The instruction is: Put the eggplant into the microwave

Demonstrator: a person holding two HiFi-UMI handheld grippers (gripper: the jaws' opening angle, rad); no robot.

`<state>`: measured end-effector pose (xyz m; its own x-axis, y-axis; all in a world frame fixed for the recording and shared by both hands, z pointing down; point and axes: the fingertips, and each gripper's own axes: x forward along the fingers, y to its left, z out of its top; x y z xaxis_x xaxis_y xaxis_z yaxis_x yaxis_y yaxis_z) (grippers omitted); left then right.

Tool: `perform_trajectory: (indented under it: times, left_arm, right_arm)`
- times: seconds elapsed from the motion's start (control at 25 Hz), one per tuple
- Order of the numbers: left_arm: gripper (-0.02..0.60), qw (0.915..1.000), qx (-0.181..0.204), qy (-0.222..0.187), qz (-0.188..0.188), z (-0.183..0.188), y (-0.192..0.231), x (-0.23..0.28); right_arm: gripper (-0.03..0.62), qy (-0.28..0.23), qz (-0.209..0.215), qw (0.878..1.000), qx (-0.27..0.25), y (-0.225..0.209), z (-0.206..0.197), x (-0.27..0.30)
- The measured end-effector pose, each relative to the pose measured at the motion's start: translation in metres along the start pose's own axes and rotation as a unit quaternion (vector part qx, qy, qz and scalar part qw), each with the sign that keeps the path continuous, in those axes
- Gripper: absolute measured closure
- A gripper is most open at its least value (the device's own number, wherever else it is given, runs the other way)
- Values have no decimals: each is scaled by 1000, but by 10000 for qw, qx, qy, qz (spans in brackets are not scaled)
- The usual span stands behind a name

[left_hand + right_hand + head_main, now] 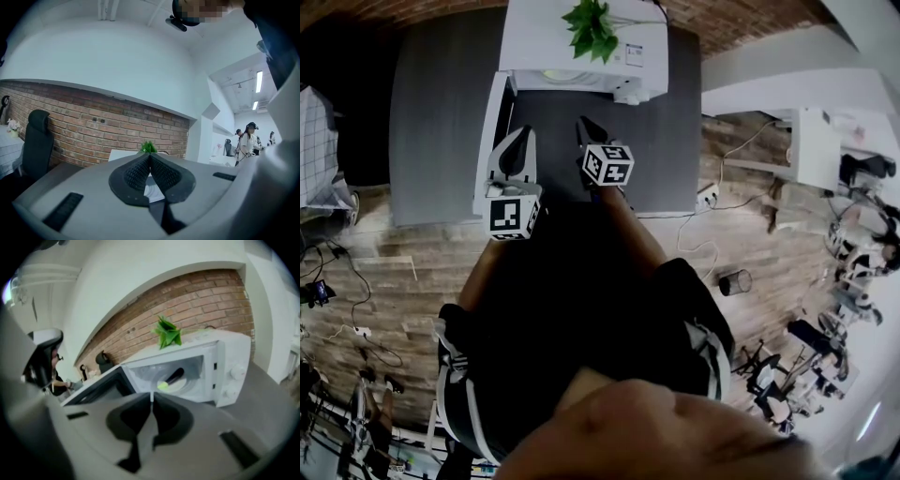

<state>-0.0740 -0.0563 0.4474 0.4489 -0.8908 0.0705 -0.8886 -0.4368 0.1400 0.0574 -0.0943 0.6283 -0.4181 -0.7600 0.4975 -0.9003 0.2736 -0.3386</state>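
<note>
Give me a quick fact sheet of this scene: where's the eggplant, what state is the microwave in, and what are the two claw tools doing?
Eggplant: lying inside the microwave
Microwave: white, on the grey table
Door: swung open
On top: green plant
Left gripper: jaws together, empty
Right gripper: jaws together, empty, facing the microwave's opening
Task state: eggplant in, door not yet closed

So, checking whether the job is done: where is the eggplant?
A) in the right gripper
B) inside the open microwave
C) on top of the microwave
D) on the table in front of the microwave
B: the right gripper view shows the eggplant lying inside the open microwave, while the right gripper is shut on nothing.
</note>
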Motion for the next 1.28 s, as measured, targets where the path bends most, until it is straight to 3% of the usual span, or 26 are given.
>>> perform_trajectory:
  times: [0.64,1.28]
  left_arm:
    - [546,9997,248,10,-44,-12,-2,-11]
    - [546,9991,392,148,-70,-19,-1,-12]
  right_arm:
    - [554,-1153,164,9931,-99,57,52,-111]
    - [562,-1269,168,9912,-351,62,55,-119]
